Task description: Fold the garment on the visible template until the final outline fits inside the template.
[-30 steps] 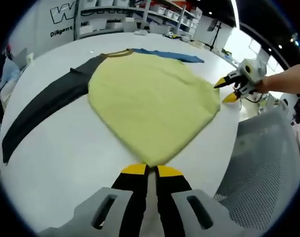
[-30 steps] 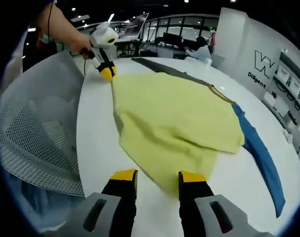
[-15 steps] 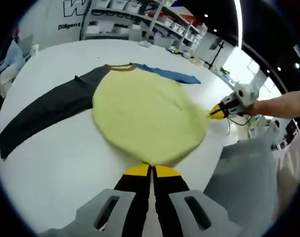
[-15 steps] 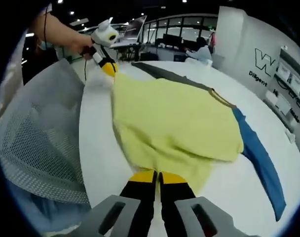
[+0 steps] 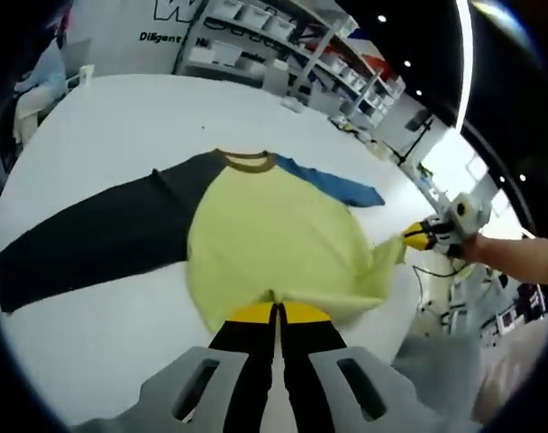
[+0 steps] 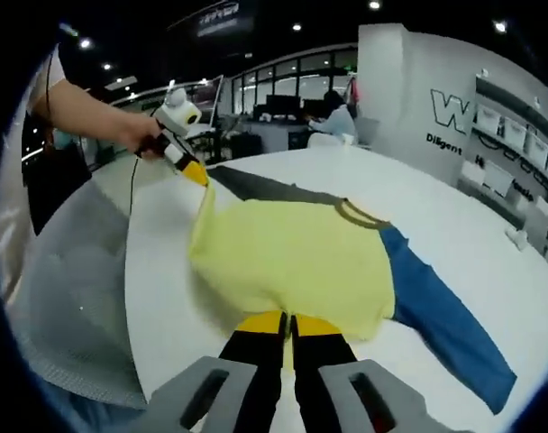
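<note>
A yellow shirt (image 5: pixel 274 248) with an olive collar (image 5: pixel 247 161), one black sleeve (image 5: pixel 85 244) and one blue sleeve (image 5: pixel 333 183) lies on a white table (image 5: pixel 103 117). My left gripper (image 5: pixel 276 313) is shut on its hem corner, lifted off the table. My right gripper (image 6: pixel 287 322) is shut on the other hem corner of the shirt (image 6: pixel 292 257). The right gripper (image 5: pixel 418 237) comes into the left gripper view at the right, pinching the hem. The left gripper (image 6: pixel 195 172) comes into the right gripper view at upper left. The blue sleeve (image 6: pixel 441 320) trails right.
A grey mesh chair back (image 6: pixel 67 307) stands at the table's near edge, also visible in the left gripper view as mesh (image 5: pixel 436 379). Shelves with bins (image 5: pixel 283 36) line the far wall. A person sits at a desk (image 6: pixel 333 113) in the background.
Both grippers have risen and pulled back, lifting the yellow hem off the table. The right gripper, open a second ago, closed on the hem corner.
</note>
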`<state>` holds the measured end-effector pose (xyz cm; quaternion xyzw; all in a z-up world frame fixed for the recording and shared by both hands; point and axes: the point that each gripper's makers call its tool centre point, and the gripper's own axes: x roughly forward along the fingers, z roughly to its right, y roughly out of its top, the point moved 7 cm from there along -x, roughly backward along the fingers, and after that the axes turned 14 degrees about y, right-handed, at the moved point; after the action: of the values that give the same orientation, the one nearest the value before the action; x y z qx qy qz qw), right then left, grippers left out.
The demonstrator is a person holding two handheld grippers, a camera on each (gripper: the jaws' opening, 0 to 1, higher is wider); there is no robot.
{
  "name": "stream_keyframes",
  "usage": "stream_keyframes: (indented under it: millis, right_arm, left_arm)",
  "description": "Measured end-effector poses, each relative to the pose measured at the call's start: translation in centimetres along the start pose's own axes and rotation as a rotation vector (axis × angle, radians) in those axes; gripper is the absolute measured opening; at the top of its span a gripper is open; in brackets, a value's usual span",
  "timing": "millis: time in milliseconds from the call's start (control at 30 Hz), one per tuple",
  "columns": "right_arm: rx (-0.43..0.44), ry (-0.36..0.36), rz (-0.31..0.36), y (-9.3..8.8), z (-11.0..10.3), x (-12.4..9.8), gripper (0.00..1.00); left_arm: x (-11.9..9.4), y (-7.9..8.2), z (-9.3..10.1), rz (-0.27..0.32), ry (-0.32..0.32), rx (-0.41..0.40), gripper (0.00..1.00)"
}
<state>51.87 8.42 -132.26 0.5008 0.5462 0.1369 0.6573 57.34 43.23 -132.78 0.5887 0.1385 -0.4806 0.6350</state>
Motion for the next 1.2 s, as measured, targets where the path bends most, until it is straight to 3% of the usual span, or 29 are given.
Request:
stream_keyframes:
  millis: [67, 200, 333, 400, 567, 700, 867, 1033, 1200]
  right_arm:
    - [0.011, -0.015, -0.003, 0.1, 0.7, 0.5, 0.00]
    - [0.031, -0.072, -0.072, -0.6, 2.7, 1.9, 0.00]
    - [0.065, -0.081, -0.074, -1.0, 3.5, 2.8, 0.00]
    - [0.072, -0.070, -0.072, -1.3, 3.7, 3.2, 0.00]
    - [0.093, -0.066, -0.084, -2.0, 4.1, 3.6, 0.00]
    - [0.090, -0.055, -0.091, -2.2, 4.1, 3.7, 0.00]
    - [0.097, -0.055, -0.096, -2.3, 4.0, 3.8, 0.00]
    - [0.096, -0.053, -0.101, -2.4, 4.0, 3.9, 0.00]
    - [0.104, -0.058, -0.101, -2.4, 4.0, 4.1, 0.00]
  left_arm:
    - [1.3, 0.5, -0.6, 0.000, 0.051, 0.001, 0.02]
    - [2.7, 1.0, -0.9, 0.015, 0.086, 0.012, 0.00]
    - [2.9, 0.4, -0.4, -0.003, 0.076, 0.041, 0.02]
    - [3.1, -0.5, -0.6, -0.035, 0.077, 0.102, 0.07]
    - [3.0, -1.1, -0.5, -0.018, 0.050, 0.114, 0.24]
    - [3.6, -1.9, -0.7, -0.050, 0.036, 0.158, 0.20]
    - [4.9, -0.9, -0.4, -0.043, 0.037, 0.115, 0.19]
    - [6.2, -1.0, -1.7, -0.106, 0.160, 0.188, 0.22]
    - [6.4, -1.1, -1.2, -0.108, 0.114, 0.164, 0.11]
